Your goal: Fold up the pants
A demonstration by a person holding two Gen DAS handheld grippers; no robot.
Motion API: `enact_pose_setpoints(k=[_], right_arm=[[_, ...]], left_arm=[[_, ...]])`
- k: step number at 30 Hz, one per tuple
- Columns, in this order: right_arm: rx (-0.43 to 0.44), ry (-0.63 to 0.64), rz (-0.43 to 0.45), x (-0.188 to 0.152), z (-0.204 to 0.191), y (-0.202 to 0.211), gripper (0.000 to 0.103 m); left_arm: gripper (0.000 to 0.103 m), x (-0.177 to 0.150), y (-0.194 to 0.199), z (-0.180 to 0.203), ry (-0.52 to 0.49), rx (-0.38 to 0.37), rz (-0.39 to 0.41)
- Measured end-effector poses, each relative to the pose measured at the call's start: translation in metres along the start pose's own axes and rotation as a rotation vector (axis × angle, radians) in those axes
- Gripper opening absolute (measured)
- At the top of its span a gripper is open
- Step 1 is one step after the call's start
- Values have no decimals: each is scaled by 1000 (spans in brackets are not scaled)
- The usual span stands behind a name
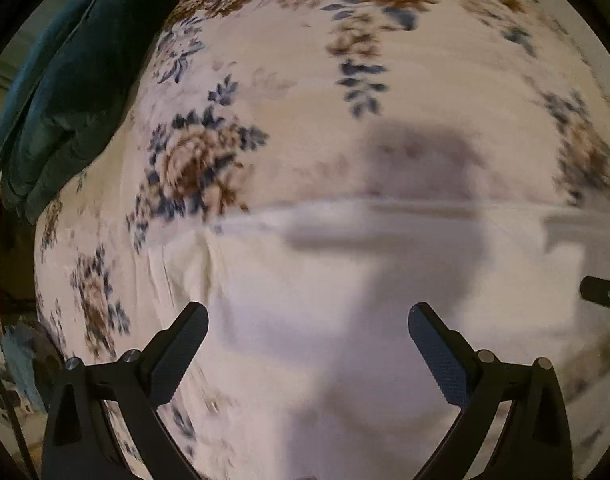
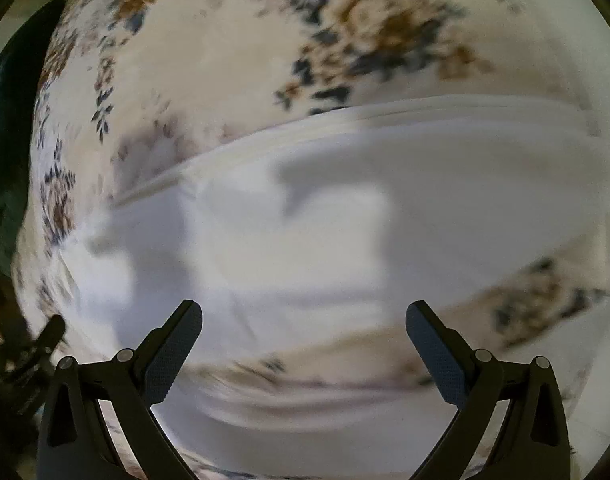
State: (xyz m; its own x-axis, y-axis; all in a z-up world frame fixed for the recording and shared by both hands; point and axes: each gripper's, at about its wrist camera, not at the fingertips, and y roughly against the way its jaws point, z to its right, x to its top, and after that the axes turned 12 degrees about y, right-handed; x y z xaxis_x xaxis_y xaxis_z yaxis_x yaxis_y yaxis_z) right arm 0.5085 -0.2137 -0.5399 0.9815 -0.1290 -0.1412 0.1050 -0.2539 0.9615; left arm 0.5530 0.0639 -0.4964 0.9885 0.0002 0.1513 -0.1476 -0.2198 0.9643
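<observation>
We hold both black two-finger grippers, left gripper (image 1: 308,314) and right gripper (image 2: 304,312), spread wide and empty above the white cloth pants (image 2: 325,240), which lie flat on the cream floral bedsheet (image 1: 305,60).

The pants (image 1: 345,280) are plain white matt cloth on a flower-printed sheet (image 1: 305,60). Upper left of the frame, a teal cushion (image 1: 57,100) looks velvety. The finger pads (image 2: 167,364) are finely ribbed matt black.
</observation>
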Motion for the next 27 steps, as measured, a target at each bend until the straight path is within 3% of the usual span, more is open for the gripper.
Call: enact_pose_setpoints(k=[2,5,8,14,19,23,24,26,27], right_arm=[[-40,89,-12,27,-18,-16,103],[-169,329,-32,71,-60,-39,103],[-260,546,-64,101,-96,-61,103],[-235,747,-192,133,-103,-96,101],[-227,846,-313,138,-91,-125,101],[-231,879,-298,137,-91,-136,96],[-228,884,-288,131,-92,-137,90],[-216,908,-237,118,-95,-130,69],[-216,908,-213,114,-96,-125,48]], left_arm=[[97,16,-19,7,-79,-5,5],[96,26,-39,29,-261,-16,18],[96,27,-65,53,-421,-80,-46],[96,27,-105,68,-558,-118,-145],[92,19,-112,75,-605,-125,-147],[64,12,-109,82,-623,-128,-135],[50,8,-106,82,-626,-117,-123],[30,-1,-96,79,-630,-98,-76],[23,-9,-88,77,-636,-89,-33]])
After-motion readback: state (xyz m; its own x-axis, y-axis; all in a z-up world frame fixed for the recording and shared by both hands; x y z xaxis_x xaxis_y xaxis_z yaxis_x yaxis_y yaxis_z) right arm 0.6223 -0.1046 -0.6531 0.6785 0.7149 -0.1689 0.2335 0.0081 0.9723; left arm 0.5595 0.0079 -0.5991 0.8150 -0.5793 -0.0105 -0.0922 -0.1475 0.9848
